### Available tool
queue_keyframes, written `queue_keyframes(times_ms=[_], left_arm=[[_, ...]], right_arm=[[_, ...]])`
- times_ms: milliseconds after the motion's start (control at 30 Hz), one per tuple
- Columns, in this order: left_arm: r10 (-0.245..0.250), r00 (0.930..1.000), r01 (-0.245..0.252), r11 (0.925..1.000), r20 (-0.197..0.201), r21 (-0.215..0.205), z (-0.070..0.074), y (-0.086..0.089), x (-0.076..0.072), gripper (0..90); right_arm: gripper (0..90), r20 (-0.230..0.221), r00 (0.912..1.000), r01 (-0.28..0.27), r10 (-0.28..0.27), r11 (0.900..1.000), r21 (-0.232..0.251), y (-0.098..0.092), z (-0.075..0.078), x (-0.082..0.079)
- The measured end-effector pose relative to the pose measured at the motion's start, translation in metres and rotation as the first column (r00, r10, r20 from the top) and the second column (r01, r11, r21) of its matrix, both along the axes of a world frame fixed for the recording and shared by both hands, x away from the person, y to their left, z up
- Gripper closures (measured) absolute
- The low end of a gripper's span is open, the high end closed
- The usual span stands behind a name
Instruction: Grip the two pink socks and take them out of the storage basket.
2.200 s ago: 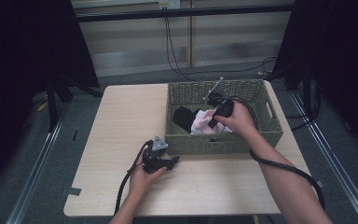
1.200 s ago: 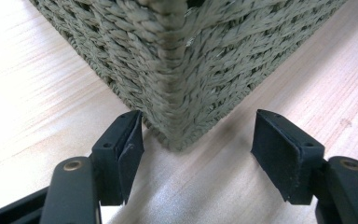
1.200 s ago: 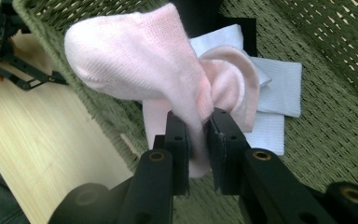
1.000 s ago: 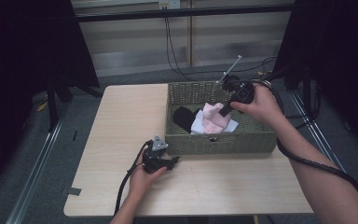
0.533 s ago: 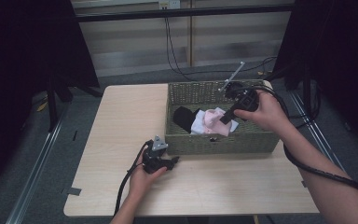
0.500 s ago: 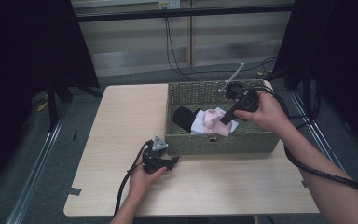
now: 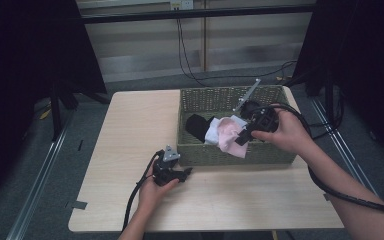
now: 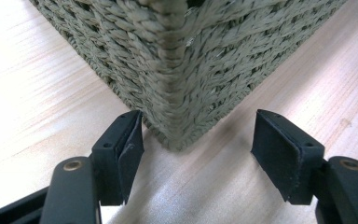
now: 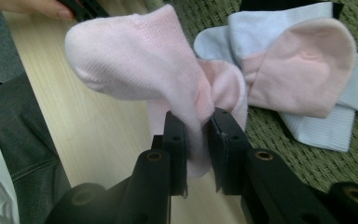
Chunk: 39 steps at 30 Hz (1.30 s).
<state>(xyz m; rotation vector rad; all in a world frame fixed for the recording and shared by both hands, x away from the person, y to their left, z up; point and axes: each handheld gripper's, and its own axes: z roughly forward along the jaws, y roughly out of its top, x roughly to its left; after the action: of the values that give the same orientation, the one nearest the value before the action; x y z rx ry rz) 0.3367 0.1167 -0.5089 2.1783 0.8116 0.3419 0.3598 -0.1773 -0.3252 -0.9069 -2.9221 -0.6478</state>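
Note:
A green woven basket [image 7: 275, 153] stands on the right half of the wooden table [image 7: 130, 130]. My right gripper [image 7: 241, 138] [image 9: 197, 126] is shut on a pink sock [image 9: 135, 60] [image 7: 228, 137], which hangs over the basket's front rim. Inside the basket lie a white-and-pink sock [image 9: 298, 70] and a black one [image 7: 197, 125]. My left gripper [image 7: 184, 173] [image 8: 198, 154] rests on the table, open, with the basket's near left corner [image 8: 172, 70] between its jaws and apart from both pads.
Cables trail from both grippers across the table and off its right edge. A grey plate [image 7: 246, 95] sticks up from the right gripper over the basket. Dark curtains and metal rails flank the table.
My right gripper has come back from the basket's far right toward its front rim, lifting the pink sock with it. The left gripper has stayed still.

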Motion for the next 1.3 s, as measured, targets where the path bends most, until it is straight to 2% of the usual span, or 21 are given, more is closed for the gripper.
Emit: queue_keyframes(times_ms=[167, 300, 433, 600, 733, 900, 1033, 1100, 1167, 1300], left_arm=[[0.002, 1.0000, -0.002, 1.0000, -0.003, -0.004, 0.000, 0.000, 0.000, 33.3], [0.002, 1.0000, -0.002, 1.0000, -0.003, -0.004, 0.000, 0.000, 0.000, 33.3], [0.002, 1.0000, -0.002, 1.0000, -0.003, -0.004, 0.000, 0.000, 0.000, 33.3], [0.002, 1.0000, -0.002, 1.0000, -0.003, -0.004, 0.000, 0.000, 0.000, 33.3], [0.002, 1.0000, -0.002, 1.0000, -0.003, -0.004, 0.000, 0.000, 0.000, 33.3], [0.003, 1.0000, -0.003, 1.0000, -0.004, -0.006, 0.000, 0.000, 0.000, 33.3], [0.002, 1.0000, -0.002, 1.0000, -0.003, -0.005, 0.000, 0.000, 0.000, 33.3], [0.002, 1.0000, -0.002, 1.0000, -0.003, -0.004, 0.000, 0.000, 0.000, 33.3], [0.002, 1.0000, -0.002, 1.0000, -0.003, -0.004, 0.000, 0.000, 0.000, 33.3], [0.001, 1.0000, -0.001, 1.0000, 0.000, 0.000, 0.000, 0.000, 0.000, 33.3]], right_arm=[[74.4, -0.015, 0.9995, -0.028, 0.028, 1.000, 0.012, 0.002, -0.005, -0.007], [62.8, -0.036, 0.9987, -0.034, 0.035, 0.999, 0.020, 0.005, -0.006, -0.012], [54.5, -0.012, 0.9998, -0.014, 0.014, 0.999, 0.029, 0.000, -0.003, -0.008], [52.9, -0.022, 0.9997, 0.001, 0.000, 0.999, 0.049, -0.004, -0.002, -0.003], [51.7, -0.020, 0.9998, -0.008, 0.009, 0.998, 0.064, -0.003, 0.000, -0.003], [49.3, 0.003, 1.0000, -0.009, 0.009, 0.999, 0.046, -0.001, 0.001, -0.004], [46.8, 0.021, 0.9997, 0.015, -0.016, 0.999, 0.039, -0.006, -0.002, 0.004], [45.8, 0.029, 0.9981, 0.054, -0.055, 0.998, 0.040, -0.012, -0.006, 0.015], [45.1, 0.030, 0.9975, 0.063, -0.064, 0.997, 0.037, -0.013, -0.008, 0.018], [43.1, 0.030, 0.9916, 0.125, -0.126, 0.992, 0.019, -0.021, -0.026, 0.040]])
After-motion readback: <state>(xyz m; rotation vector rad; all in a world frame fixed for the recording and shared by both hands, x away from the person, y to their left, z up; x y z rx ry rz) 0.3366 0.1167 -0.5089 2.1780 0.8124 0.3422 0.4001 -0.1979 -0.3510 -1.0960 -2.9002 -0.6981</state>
